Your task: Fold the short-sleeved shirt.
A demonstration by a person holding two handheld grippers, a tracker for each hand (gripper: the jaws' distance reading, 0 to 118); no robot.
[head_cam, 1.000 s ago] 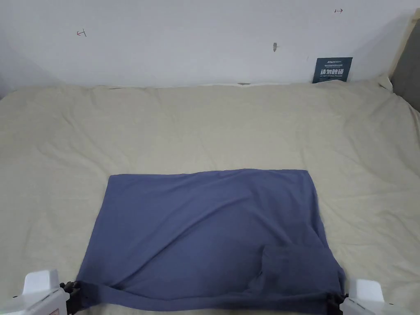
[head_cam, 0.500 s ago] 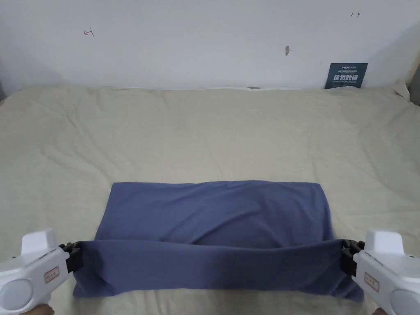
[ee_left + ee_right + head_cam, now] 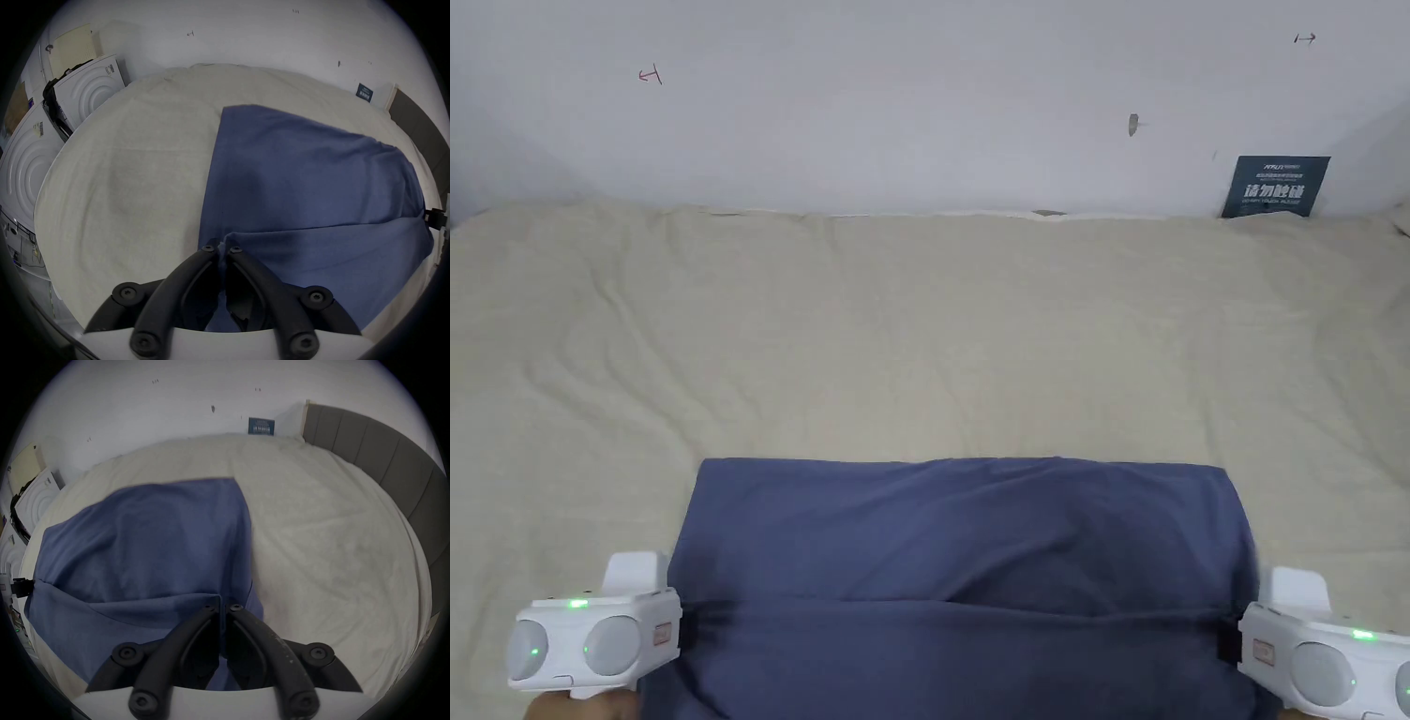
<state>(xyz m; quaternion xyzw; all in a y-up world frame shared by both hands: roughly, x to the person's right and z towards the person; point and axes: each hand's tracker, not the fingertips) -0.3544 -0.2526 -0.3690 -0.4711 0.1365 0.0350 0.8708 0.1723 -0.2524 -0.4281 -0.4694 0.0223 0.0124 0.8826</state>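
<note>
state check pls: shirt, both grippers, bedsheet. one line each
shirt: blue, partly folded, near edge lifted and held taut between the two grippers, far part lying flat on the bed
left gripper: shut on the shirt's left corner
right gripper: shut on the shirt's right corner
bedsheet: beige, spread flat, lightly wrinkled

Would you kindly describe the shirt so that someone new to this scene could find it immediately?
Start with the wide beige bed below the white wall. At its near edge lies the shirt, stretched between the left gripper and the right gripper. It is the one dark blue item on the pale bedding.
</note>
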